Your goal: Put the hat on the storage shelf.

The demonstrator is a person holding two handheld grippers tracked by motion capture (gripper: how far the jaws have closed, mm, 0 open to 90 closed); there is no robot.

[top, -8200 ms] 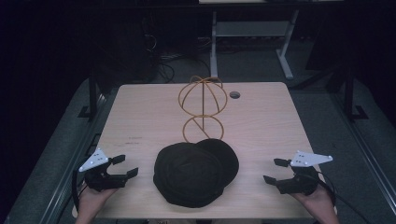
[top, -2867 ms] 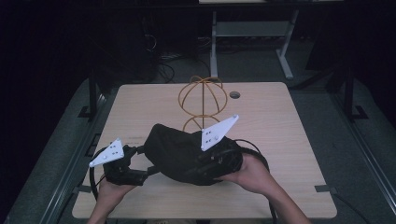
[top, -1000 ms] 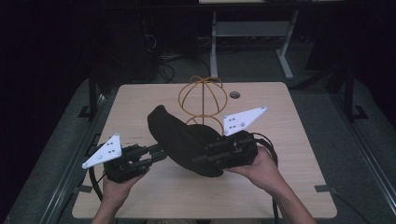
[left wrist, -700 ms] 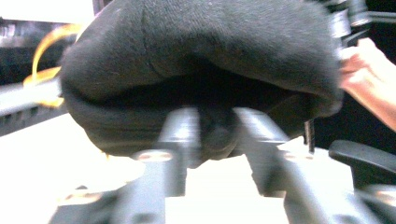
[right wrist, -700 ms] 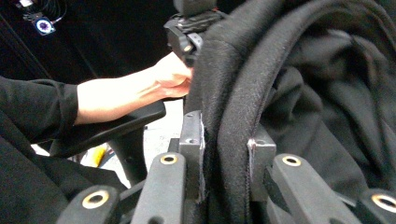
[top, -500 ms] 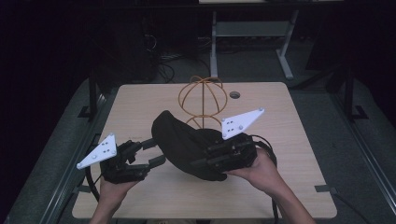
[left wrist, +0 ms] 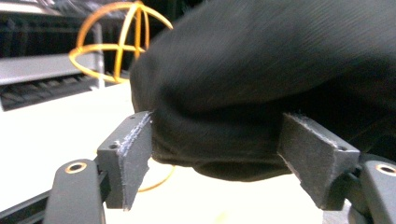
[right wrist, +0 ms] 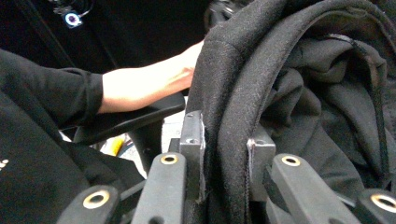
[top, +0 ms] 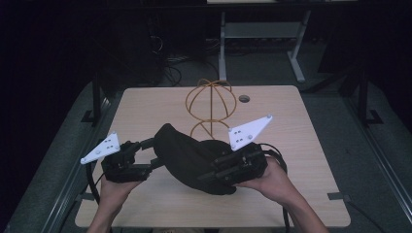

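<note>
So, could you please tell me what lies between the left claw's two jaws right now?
In the left gripper view, a fold of the black hat lies between the open left claw jaws, not yet pinched.

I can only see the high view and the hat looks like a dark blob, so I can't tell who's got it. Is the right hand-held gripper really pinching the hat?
Observer: Yes. In its own view the right hand-held gripper has its jaws closed on a fold of the hat edge.
Operator: And the left one?
Observer: The left hand-held gripper is open. Its jaws stand wide on either side of the hat's edge, not squeezing it.
Operator: Is there anything inside the hat?
Observer: The right gripper view looks into its hollow: crumpled dark lining with a thin seam line.
</note>
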